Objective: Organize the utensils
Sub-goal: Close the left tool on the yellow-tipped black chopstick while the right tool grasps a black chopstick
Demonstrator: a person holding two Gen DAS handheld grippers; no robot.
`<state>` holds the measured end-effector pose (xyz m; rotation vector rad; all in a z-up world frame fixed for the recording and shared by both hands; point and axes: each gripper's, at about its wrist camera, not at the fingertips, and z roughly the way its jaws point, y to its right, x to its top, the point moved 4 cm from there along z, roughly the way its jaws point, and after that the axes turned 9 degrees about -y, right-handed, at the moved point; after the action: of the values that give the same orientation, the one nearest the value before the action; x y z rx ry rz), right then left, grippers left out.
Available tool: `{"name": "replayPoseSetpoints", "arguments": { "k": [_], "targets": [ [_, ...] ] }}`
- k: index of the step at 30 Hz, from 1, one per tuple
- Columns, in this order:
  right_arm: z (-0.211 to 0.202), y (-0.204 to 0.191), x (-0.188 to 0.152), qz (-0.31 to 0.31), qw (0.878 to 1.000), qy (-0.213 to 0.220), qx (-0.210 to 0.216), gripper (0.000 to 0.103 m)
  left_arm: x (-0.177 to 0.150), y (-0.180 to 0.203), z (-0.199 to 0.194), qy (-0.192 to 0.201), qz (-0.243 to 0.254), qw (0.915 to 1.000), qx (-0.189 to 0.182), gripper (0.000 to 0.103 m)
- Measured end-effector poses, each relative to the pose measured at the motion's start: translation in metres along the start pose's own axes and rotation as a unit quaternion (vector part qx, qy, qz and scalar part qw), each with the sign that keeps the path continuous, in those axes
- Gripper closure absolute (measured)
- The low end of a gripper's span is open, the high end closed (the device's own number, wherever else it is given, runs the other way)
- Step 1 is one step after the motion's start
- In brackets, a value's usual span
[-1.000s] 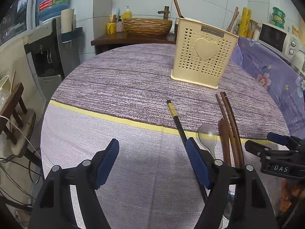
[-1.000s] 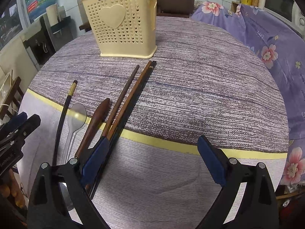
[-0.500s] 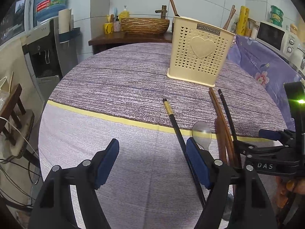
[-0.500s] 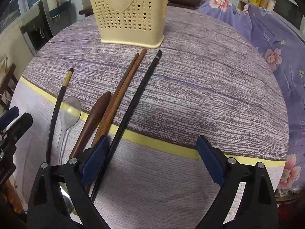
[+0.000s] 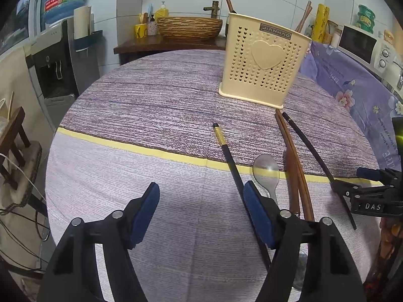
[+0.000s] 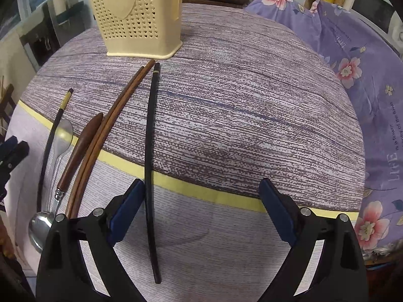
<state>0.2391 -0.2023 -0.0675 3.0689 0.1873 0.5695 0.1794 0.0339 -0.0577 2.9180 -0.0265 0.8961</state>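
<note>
- The black chopstick (image 6: 150,151) lies flat on the tablecloth (image 6: 252,125), apart from the other utensils; its long axis runs near-to-far, its far tip pointing at the cream utensil holder (image 6: 136,22).
- It sits inside the wide-open right gripper (image 6: 201,209), hard against the left pad, with a broad gap to the right pad; whether that pad touches it I cannot tell.
- The right hand is clearly nearer. I judge the grip needs a small shift left to centre the stick before closing.
- Left of it lie two brown chopsticks (image 6: 100,138), a wooden-handled utensil (image 6: 80,148), a metal spoon (image 6: 60,141) and a gold-banded black chopstick (image 6: 50,141).
- The left gripper (image 5: 201,209) hangs over bare cloth, its jaws closing on nothing.
</note>
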Motion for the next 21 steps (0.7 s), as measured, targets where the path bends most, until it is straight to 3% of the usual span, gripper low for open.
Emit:
{"name": "replayPoseSetpoints", "arguments": {
  "k": [11,21],
  "targets": [
    [-0.01,-0.01,0.013,-0.012,0.994,0.065,0.084,0.025,0.03,0.012,0.026,-0.04,0.0,0.9986,-0.034,0.064],
    [-0.007,-0.014,0.04,-0.051,0.989,0.076,0.112,0.048,0.045,0.025,0.05,-0.063,0.001,0.9978,-0.018,0.081]
  ]
}}
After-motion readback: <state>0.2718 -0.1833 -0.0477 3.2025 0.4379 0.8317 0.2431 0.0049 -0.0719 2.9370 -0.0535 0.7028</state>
